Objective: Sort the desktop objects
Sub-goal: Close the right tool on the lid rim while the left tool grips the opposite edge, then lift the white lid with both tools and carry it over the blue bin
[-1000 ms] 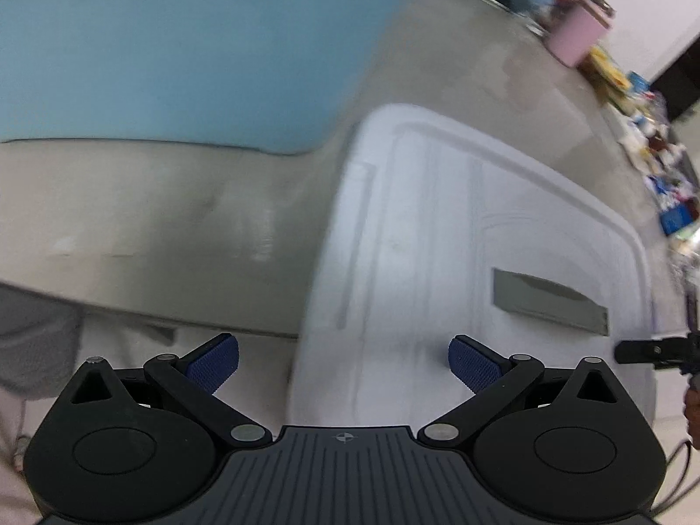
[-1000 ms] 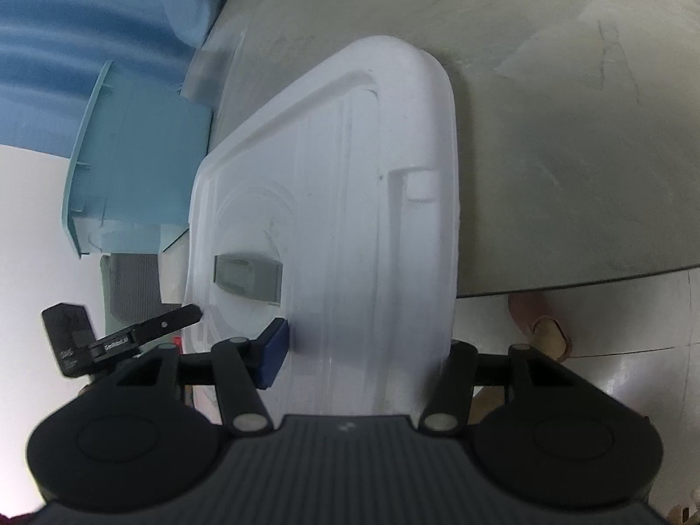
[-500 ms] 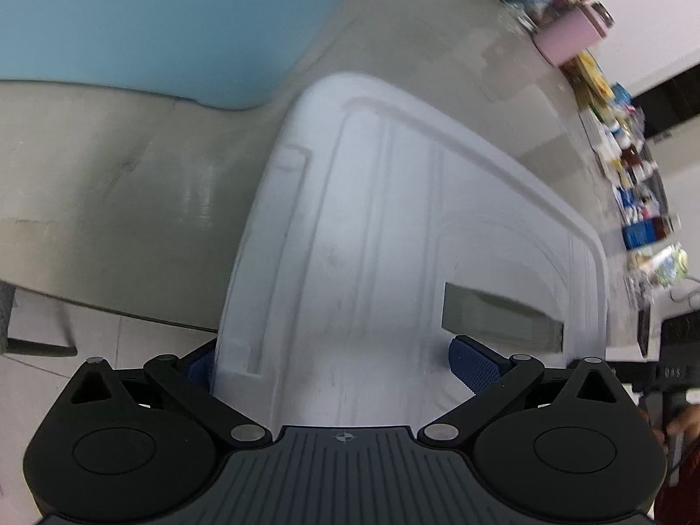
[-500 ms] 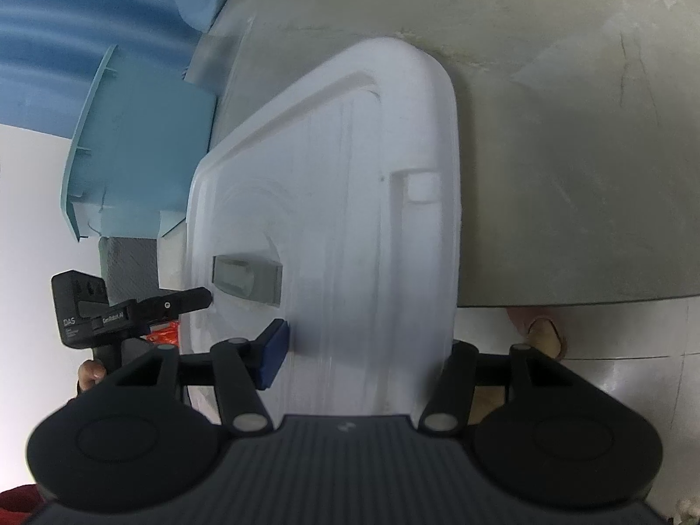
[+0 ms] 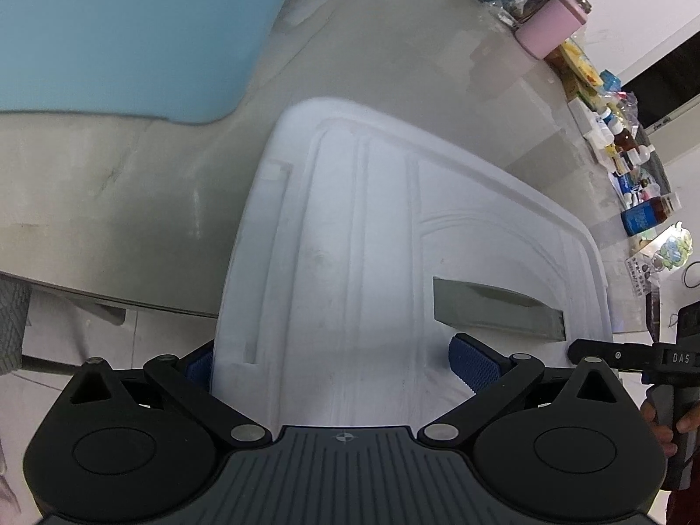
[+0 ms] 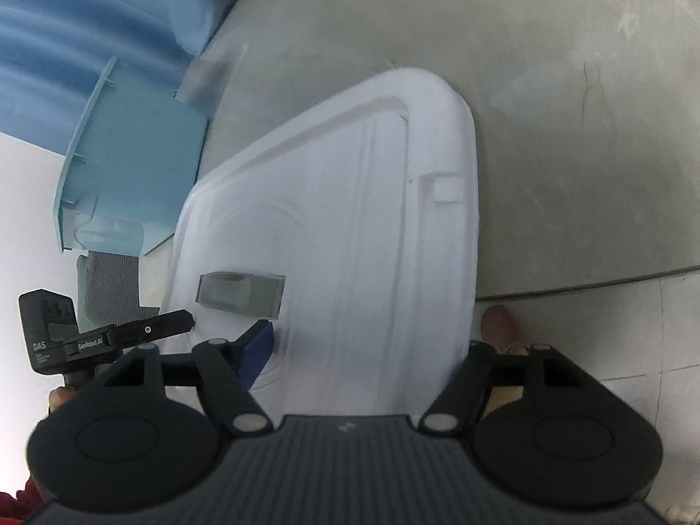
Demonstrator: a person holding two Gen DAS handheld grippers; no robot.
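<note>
**Both grippers straddle the edges of a white plastic lid**

A large white storage-box lid [image 5: 376, 262] lies partly on the grey surface [image 5: 131, 201], its near end jutting past the surface edge over the tiled floor [image 6: 612, 341]. A grey recessed handle slot [image 5: 498, 306] sits in the lid toward its right side in the left wrist view.

The left gripper [image 5: 337, 361] has its jaws set wide, one blue pad under or beside the lid's left edge and the other resting above the lid's top face near the slot. Whether the pads actually press the plastic cannot be told.

The right gripper [image 6: 367, 345] likewise has its jaws spread wide across the lid's other near corner: the left blue pad is on top of the lid just near the slot, while the right finger goes out of sight past the lid's right edge. Firm contact cannot be told here either.

A light blue bin [image 6: 131, 166] stands on the far left of the surface, just beside the lid. At the far right, well apart, are a pink container [image 5: 553, 26] and a row of small bottles and packets [image 5: 625, 153].
</note>
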